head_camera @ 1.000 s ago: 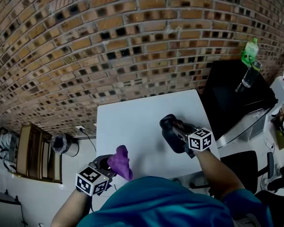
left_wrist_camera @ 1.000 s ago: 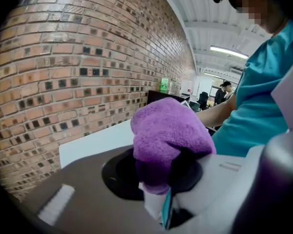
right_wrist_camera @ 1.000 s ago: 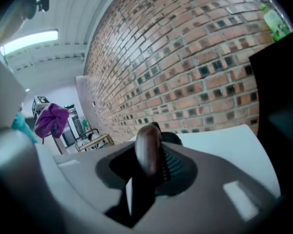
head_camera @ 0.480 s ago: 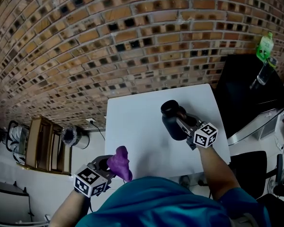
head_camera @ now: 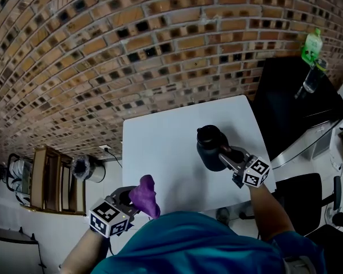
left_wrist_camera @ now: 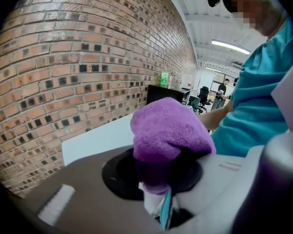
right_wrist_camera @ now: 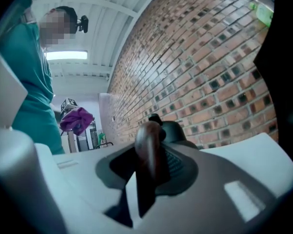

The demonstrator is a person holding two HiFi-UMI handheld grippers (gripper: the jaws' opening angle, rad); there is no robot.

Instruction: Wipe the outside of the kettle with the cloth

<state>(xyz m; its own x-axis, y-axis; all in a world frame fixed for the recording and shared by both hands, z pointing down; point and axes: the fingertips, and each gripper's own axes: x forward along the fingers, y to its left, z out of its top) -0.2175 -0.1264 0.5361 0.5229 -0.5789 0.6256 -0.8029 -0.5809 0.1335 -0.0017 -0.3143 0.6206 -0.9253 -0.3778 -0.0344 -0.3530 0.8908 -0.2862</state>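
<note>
at the far left, off the table, a wooden shelf [head_camera: 43,181] stands by the brick wall [head_camera: 131,50]; it plays no part here. next is the left gripper [head_camera: 132,200], held low at the table's near edge, close to the person's teal shirt [head_camera: 206,244]. its jaws are closed on a purple cloth [left_wrist_camera: 168,130]. the lower part is pinched between them and the rest bunches into a soft wad past the tips. i judge that is the point of the hold, since the wad gives a padded face to rub with. the cloth is well apart from the kettle, so wiping has not begun.

the white table [head_camera: 154,141] lies between the two hands. right of its middle is the dark kettle [head_camera: 208,144], upright, with a knob on top. whether its base rests on the table or hangs just above it i cannot tell. the right gripper [head_camera: 228,158] comes at it from the near right, roughly level. its jaws are narrowed onto the brown handle [right_wrist_camera: 149,145], which runs straight up between them. holding by the handle seems meant to steady the kettle and leave its body free for the cloth, on the side facing the left hand.

past the table's right edge is a black desk [head_camera: 291,113] with a green bottle [head_camera: 312,44] at its far end.
</note>
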